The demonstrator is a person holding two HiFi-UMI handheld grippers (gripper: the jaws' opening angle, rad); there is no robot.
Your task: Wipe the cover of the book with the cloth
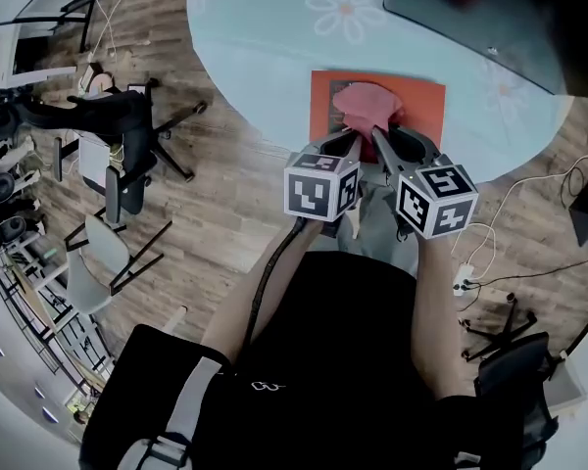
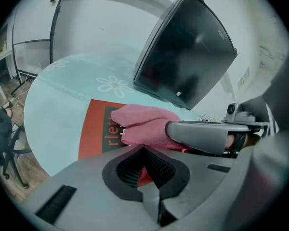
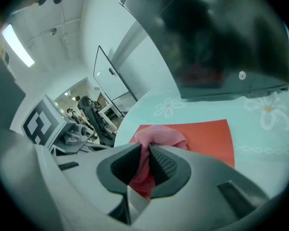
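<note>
A red book (image 1: pixel 426 106) lies at the near edge of a round pale table (image 1: pixel 255 47), with a pink cloth (image 1: pixel 367 101) bunched on its cover. The right gripper (image 3: pixel 145 147) clamps the cloth, clearest in its own view. The left gripper (image 2: pixel 142 147) is clenched, its tips meeting at the cloth's edge. Only its view shows white lettering on the cover.

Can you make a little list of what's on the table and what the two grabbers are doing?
table: round, pale blue, flower prints
book: red cover, lying flat on the table
cloth: pink, bunched up on the book
right gripper: jaws closed on the cloth
left gripper: jaws together at the tips, just short of the cloth
dark screen: on the table, beyond the book
</note>
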